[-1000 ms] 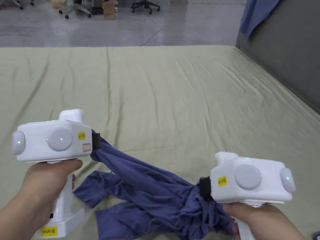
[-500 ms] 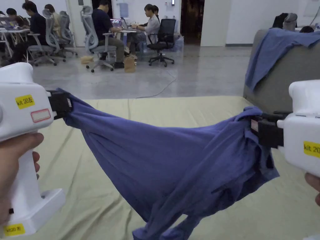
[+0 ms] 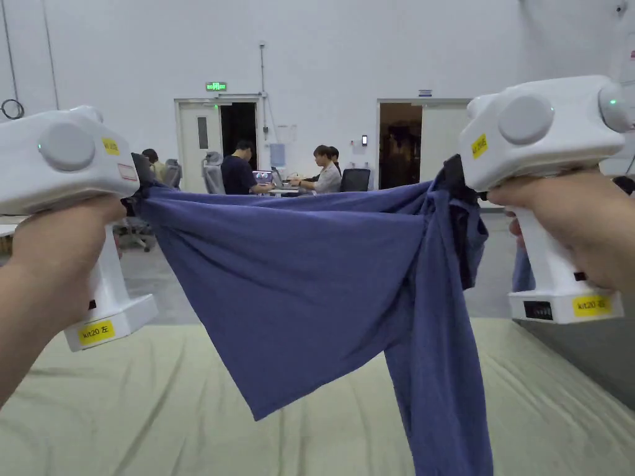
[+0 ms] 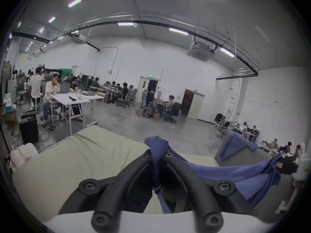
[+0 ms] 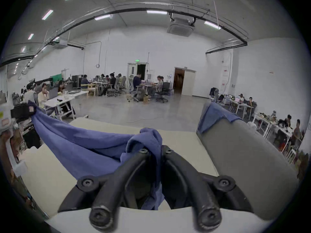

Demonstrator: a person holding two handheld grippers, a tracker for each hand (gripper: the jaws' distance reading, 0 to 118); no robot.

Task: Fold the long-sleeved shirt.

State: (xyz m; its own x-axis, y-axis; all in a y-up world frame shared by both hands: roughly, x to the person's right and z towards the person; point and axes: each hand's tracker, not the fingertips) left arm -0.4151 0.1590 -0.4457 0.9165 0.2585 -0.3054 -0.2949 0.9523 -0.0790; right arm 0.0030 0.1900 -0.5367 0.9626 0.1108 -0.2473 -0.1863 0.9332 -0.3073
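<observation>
Here, largest first. Bed [image 3: 124, 409]: wide surface under a pale green sheet, creased, lying below everything held. Grey upholstered panel [image 5: 239, 156]: stands along the bed's right side, with a second blue cloth [image 5: 213, 115] draped over its top corner. Long-sleeved shirt [image 3: 310, 279]: blue, lifted clear of the bed and stretched between the two grippers; its top edge runs nearly level, the body hangs down to a point in the middle, and one long part, likely a sleeve, drops straight down on the right past the lower edge of the head view. Left gripper [image 4: 158, 154]: white housing held in the left hand [image 3: 59, 248], black jaws pressed together on a bunched corner of the shirt. Right gripper [image 5: 154, 150]: held in the right hand [image 3: 577, 217] at about the same height, jaws pinching a thicker gathered fold. Background: people seated at desks [image 3: 282, 186], two doorways, white walls.
</observation>
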